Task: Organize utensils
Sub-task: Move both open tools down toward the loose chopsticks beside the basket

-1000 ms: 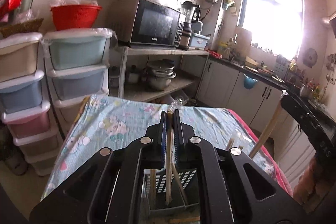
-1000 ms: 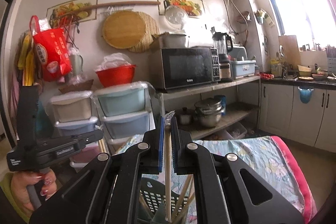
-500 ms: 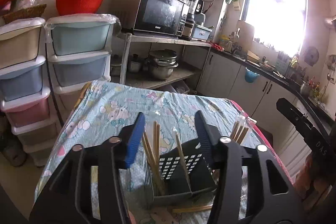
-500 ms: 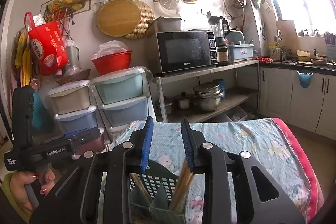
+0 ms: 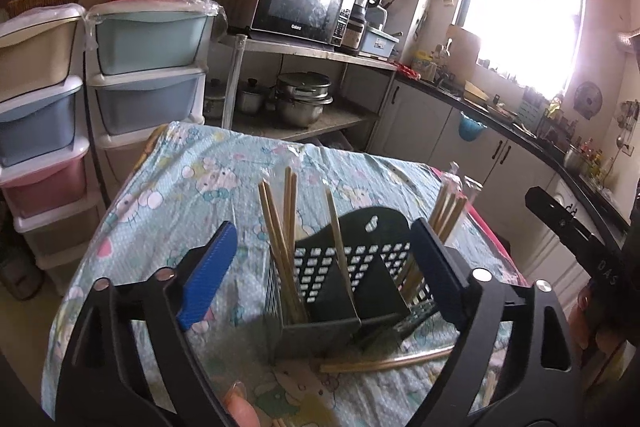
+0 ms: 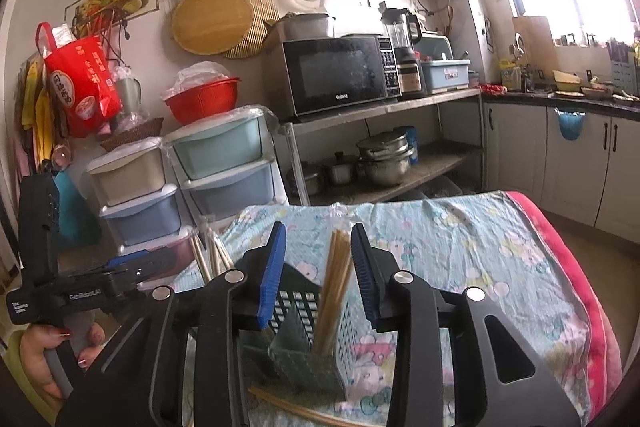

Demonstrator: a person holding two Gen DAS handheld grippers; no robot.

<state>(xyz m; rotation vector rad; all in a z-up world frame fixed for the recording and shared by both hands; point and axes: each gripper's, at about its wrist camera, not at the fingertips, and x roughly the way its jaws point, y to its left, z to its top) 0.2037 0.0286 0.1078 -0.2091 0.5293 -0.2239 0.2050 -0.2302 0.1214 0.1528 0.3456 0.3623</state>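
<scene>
A dark perforated utensil holder (image 5: 360,267) (image 6: 304,311) with compartments stands on the cartoon-print tablecloth (image 5: 192,179). Wooden chopsticks (image 5: 280,247) lean in its left compartment, and a wrapped bundle (image 5: 448,211) in its right one. My left gripper (image 5: 322,235) hovers just above the holder with its jaws opening wide; no pad touches the sticks. My right gripper (image 6: 318,233) is opening too. A chopstick bundle (image 6: 334,279) stands between its blue pads (image 6: 272,267), free of both. Loose chopsticks (image 5: 384,363) (image 6: 288,407) lie on the cloth in front of the holder.
Stacked plastic drawers (image 5: 148,67) and a metal shelf with a microwave (image 5: 300,3) and pots (image 5: 304,99) stand beyond the table's far edge. Kitchen cabinets (image 5: 460,131) run along the right. A hand (image 6: 48,359) grips the left gripper's handle.
Both grippers were shut on upright chopsticks a second ago. Both have opened and sunk toward the holder, and the chopsticks now stand in its compartments.
</scene>
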